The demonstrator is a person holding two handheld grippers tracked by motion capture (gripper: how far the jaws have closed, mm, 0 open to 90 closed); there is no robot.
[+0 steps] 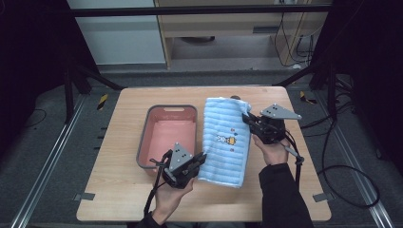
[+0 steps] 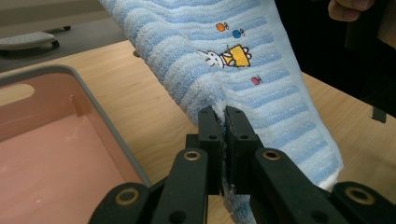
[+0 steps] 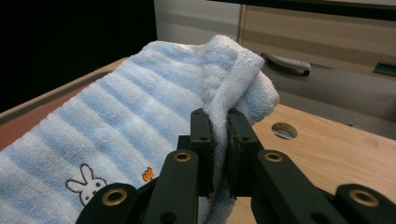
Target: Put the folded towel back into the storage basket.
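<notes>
One blue-striped towel (image 1: 225, 140) hangs stretched between the two grippers, lifted off the table (image 1: 119, 190), its long axis running from the near edge toward the far edge, just to the right of the one pink bin (image 1: 143, 142). The left gripper (image 1: 202, 158) has its jaws pinched tight on the towel's near left edge, and in the left gripper view the cloth (image 2: 243, 79) rises away from the jaws up and to the far side, with the rabbit picture (image 2: 224, 57) just above the grip. The right gripper (image 1: 247, 118) is likewise closed hard on the far right edge, where the hem (image 3: 229, 88) bunches over the jaw tips. The bin's open mouth lies to the left of the towel, closest to the left gripper, so I judge the coming move turns on carrying the towel sideways to the left over the bin's rim. Count: one towel, one bin, two grippers, one table, with one round hole (image 3: 284, 130) in its top
</notes>
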